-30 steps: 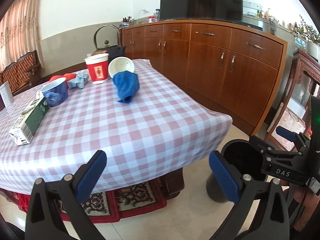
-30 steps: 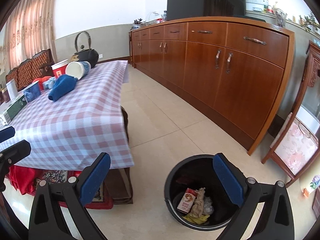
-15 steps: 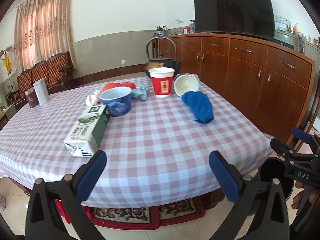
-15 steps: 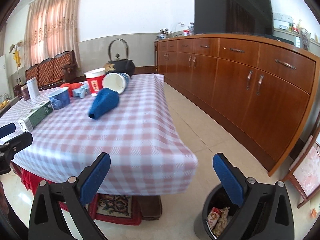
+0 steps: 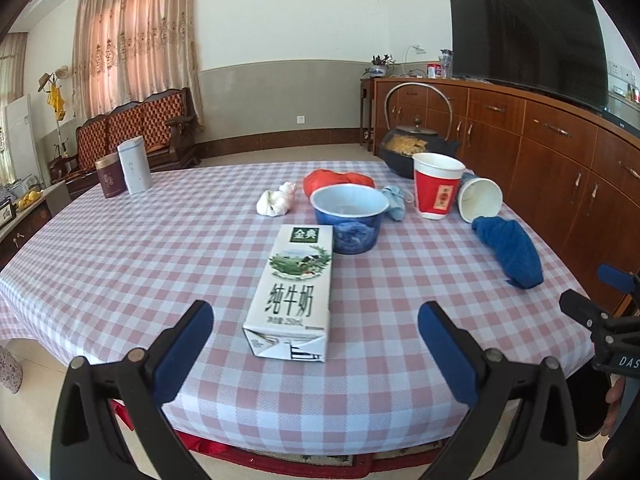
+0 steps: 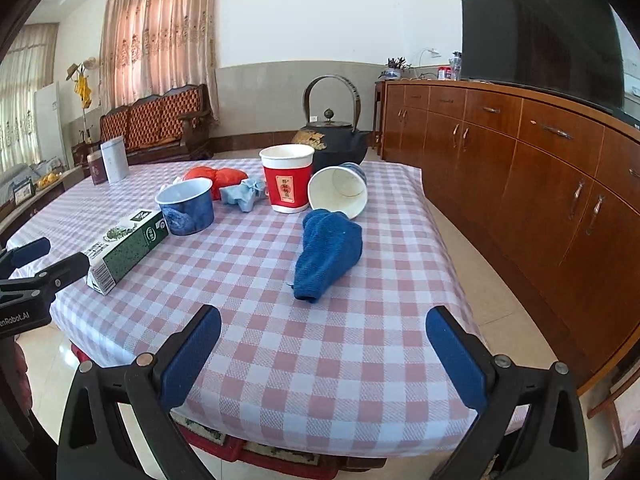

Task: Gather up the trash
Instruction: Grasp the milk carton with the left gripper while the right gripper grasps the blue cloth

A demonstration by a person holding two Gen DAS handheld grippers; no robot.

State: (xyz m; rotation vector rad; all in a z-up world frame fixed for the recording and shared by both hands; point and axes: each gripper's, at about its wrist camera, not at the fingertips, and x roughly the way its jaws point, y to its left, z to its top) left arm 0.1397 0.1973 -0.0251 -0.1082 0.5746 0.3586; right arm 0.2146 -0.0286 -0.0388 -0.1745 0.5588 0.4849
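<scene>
Left claw (image 5: 316, 320) spread, level, facing milk carton (image 5: 292, 292)

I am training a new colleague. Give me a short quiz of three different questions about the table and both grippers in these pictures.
1. True or false: the milk carton stands upright.
2. Which paper cup lies on its side? A: red cup; B: white cup.
3. Fill in: the left gripper and right gripper are both ____.

Key: 1 false, it lies flat. 2 B. 3 open.
</scene>
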